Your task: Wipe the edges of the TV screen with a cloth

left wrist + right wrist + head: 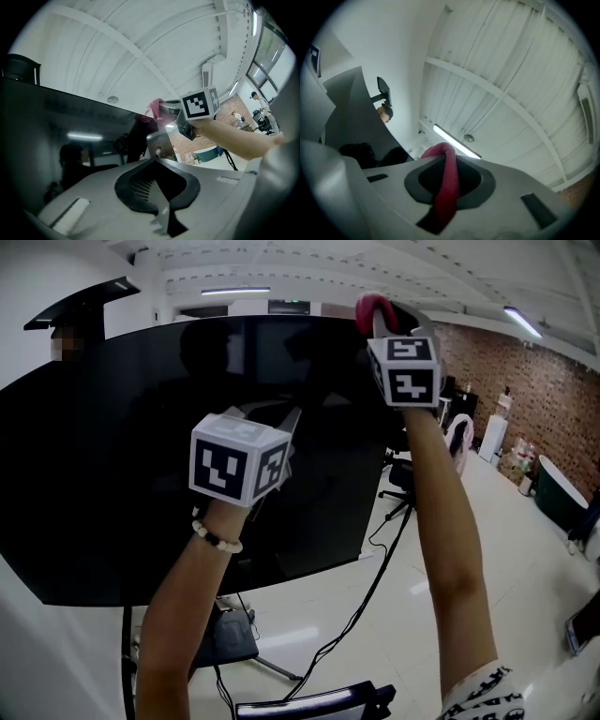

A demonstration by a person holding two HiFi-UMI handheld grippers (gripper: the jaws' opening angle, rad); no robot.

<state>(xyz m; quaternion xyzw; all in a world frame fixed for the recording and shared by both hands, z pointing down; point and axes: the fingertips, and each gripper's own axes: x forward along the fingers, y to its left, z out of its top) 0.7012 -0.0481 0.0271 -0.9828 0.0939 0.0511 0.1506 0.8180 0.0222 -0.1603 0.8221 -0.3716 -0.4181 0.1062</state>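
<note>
TV (112, 474) fills left and centre. Right gripper (380, 320) at TV's top edge, cloth (368, 307) between its jaws. Left gripper (281, 423) lower and leftward, before the screen. Cable (366, 596) on floor (525, 549) below; chair (403, 479) right of TV.

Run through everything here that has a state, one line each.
TV screen: off, dark, upright.
right tool: shut on the cloth.
cloth: clamped, at the screen's top edge.
left tool: shut, empty.
ceiling light: lit.
</note>
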